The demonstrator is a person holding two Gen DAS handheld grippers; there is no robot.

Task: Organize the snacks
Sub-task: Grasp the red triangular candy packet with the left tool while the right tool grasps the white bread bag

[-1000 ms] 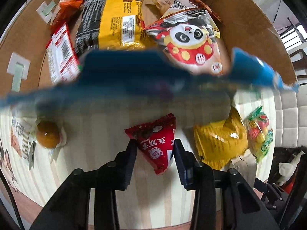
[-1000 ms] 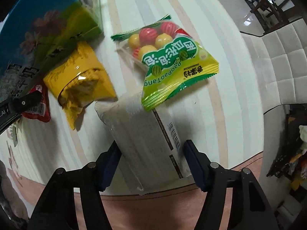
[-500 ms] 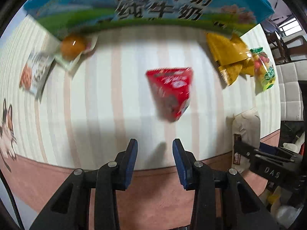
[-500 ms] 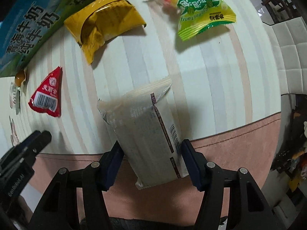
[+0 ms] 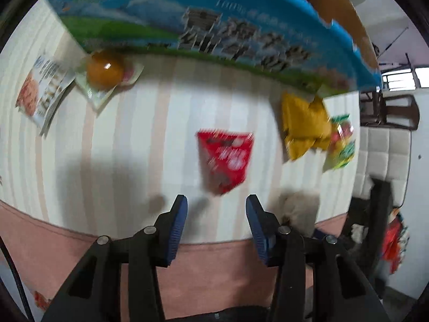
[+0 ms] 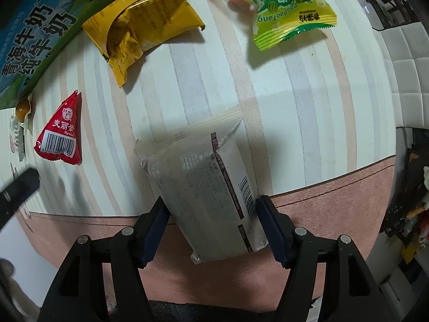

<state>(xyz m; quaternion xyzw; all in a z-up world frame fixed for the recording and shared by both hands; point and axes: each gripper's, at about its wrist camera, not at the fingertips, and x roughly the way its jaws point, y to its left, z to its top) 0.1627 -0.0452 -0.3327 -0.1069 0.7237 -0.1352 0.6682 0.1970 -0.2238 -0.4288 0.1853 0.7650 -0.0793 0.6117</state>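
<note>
My left gripper (image 5: 216, 200) hangs over the near edge of the striped table, jaws opening, nothing between them. A red triangular packet (image 5: 226, 158) lies on the cloth just ahead of its fingertips, also seen from the right wrist (image 6: 60, 134). My right gripper (image 6: 211, 201) has a white foil packet (image 6: 203, 177) between its pads, held above the table edge; its jaws are opening but both pads still touch the packet. The blue milk carton box (image 5: 214, 26) with snacks inside stands at the far side.
A yellow packet (image 6: 144, 21) and a green candy bag (image 6: 287, 13) lie beyond the white packet. An orange jelly cup (image 5: 104, 69) and a flat printed packet (image 5: 40, 91) lie at the left. A pink border (image 6: 335, 201) marks the table's near edge.
The red packet has left my left gripper's jaws and lies on the table; that gripper has pulled back and its jaws have widened. My right gripper has drawn the white packet toward the near edge.
</note>
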